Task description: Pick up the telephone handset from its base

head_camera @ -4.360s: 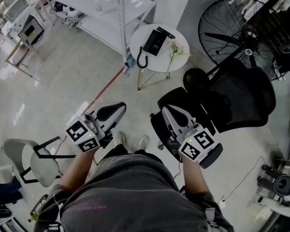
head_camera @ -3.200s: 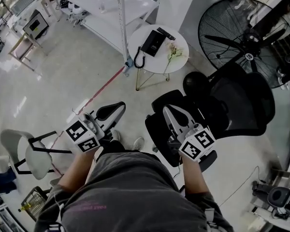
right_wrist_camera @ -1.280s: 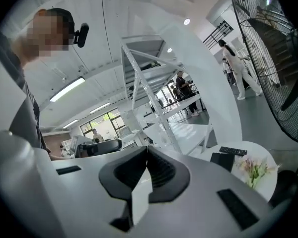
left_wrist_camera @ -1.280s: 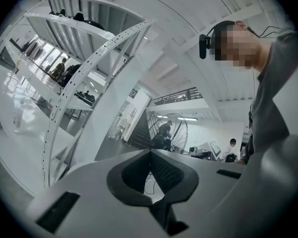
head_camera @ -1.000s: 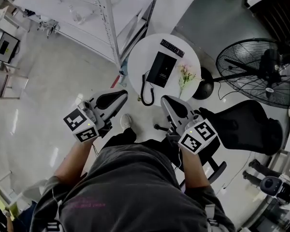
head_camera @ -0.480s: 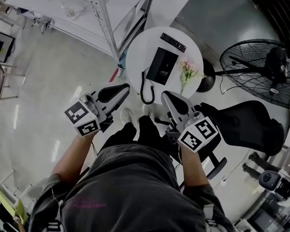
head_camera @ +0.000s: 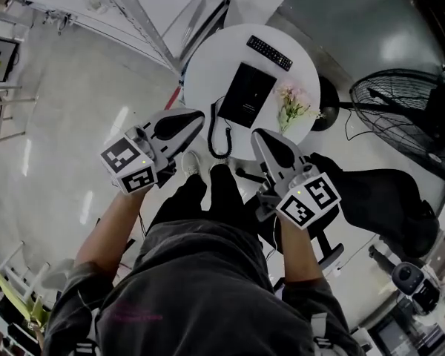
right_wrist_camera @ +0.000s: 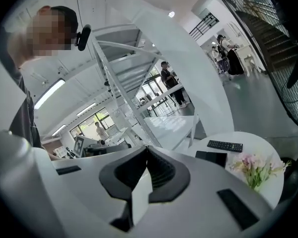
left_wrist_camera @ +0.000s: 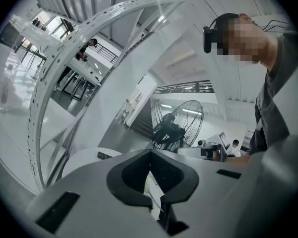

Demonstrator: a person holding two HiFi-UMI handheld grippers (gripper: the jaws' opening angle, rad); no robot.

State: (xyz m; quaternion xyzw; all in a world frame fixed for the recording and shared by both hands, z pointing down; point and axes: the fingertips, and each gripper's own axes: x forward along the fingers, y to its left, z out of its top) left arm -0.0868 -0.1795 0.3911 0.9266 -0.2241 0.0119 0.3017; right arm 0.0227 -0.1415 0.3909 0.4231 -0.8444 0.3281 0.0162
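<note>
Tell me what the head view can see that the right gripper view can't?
Only the head view: the left gripper, the black handset with its cord beside the base, and the black chair. Only the right gripper view: the right gripper seen close up, jaws shut with nothing between them, and people standing far off. Both: the round white table, the remote, the pink flowers, the black telephone base and the fan.

On table (head_camera: pixel 208 73): remote (head_camera: pixel 270 53) behind telephone (head_camera: pixel 248 95), flowers (head_camera: pixel 294 111) right; fan (head_camera: pixel 408 117) farther right.
</note>
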